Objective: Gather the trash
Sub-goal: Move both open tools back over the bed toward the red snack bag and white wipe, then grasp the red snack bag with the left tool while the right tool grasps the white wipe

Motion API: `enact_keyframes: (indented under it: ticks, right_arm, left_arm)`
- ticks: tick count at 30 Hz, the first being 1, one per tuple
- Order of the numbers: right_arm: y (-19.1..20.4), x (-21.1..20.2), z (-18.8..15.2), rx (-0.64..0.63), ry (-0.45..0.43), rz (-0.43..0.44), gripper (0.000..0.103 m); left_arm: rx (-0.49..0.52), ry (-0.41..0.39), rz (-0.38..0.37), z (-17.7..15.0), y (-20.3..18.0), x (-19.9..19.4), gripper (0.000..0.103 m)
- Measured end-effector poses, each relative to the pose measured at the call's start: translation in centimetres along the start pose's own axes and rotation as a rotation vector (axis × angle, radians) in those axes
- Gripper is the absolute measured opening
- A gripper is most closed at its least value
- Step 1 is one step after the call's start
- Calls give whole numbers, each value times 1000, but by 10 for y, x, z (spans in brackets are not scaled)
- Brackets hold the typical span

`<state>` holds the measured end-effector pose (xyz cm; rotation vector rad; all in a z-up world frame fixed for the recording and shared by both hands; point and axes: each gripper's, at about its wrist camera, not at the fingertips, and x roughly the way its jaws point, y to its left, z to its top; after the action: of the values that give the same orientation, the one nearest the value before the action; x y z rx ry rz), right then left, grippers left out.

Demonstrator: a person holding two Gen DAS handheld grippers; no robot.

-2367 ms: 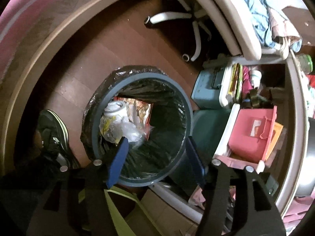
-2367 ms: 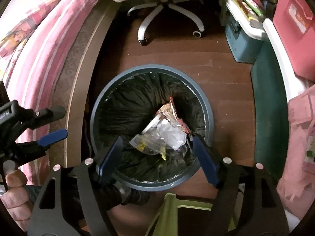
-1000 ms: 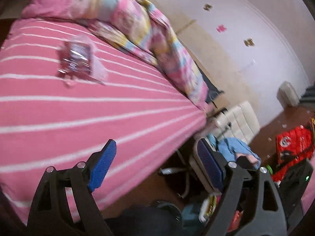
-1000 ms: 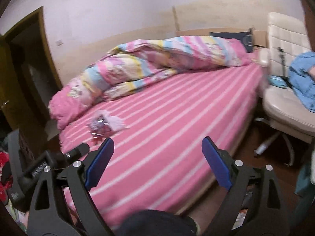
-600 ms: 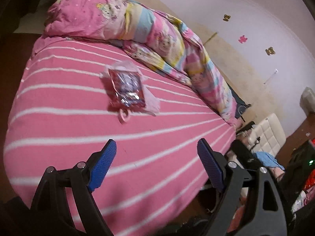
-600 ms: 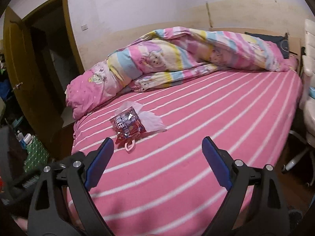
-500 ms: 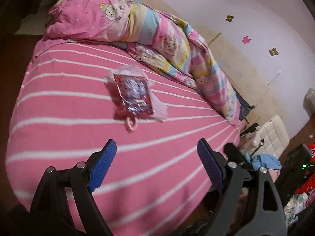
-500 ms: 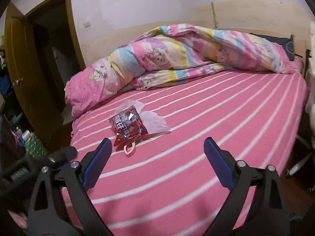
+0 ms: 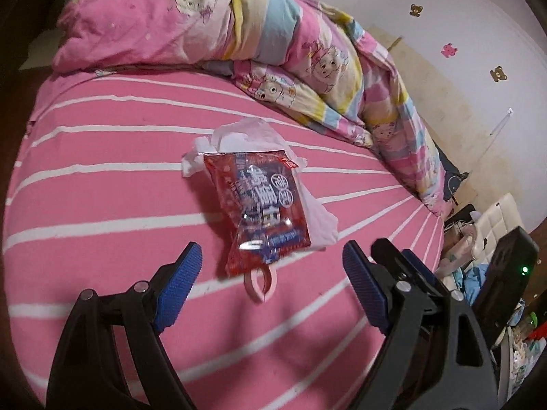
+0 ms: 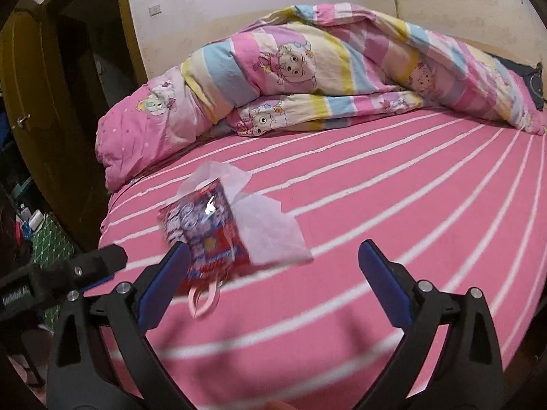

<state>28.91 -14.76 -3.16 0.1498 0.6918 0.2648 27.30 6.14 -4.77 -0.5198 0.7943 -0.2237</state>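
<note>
The left gripper (image 9: 271, 270) hangs over the bed with its blue-padded jaws spread wide and nothing between them. Just beyond its fingertips lies a crinkled red and blue plastic snack wrapper (image 9: 261, 203), with a small pink plastic ring (image 9: 259, 282) touching its near edge and a crumpled white tissue (image 9: 246, 136) partly under its far side. The right gripper (image 10: 273, 261) is likewise spread and empty; in its view the same wrapper (image 10: 205, 230) sits beside its left finger, the tissue (image 10: 270, 230) farther right. All three rest on the pink sheet with white stripes (image 9: 102, 177). A bundled pastel cartoon-print duvet (image 10: 307, 68) lies along the far side of the bed, against the wall.
</note>
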Motion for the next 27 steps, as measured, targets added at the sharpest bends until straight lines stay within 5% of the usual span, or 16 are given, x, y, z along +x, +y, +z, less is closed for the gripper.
enact_keyframes:
  ticks: [5, 16, 19, 21, 27]
  right_arm:
    - [-8, 41, 11, -22, 100, -28, 97]
    - [-15, 71, 31, 15, 139, -4, 97]
    - [-17, 81, 29, 12, 179, 6, 88]
    - [-18, 88, 31, -4, 208, 10, 71]
    - [-23, 86, 31, -1, 219, 9, 56]
  left_arm:
    - [3, 40, 65, 13, 5, 27, 82]
    - [-19, 117, 80, 22, 8, 64, 81]
    - [-7, 131, 91, 21, 3, 69, 80]
    - [-6, 143, 104, 20, 2, 74, 74]
    - [-19, 176, 157, 19, 7, 83, 56]
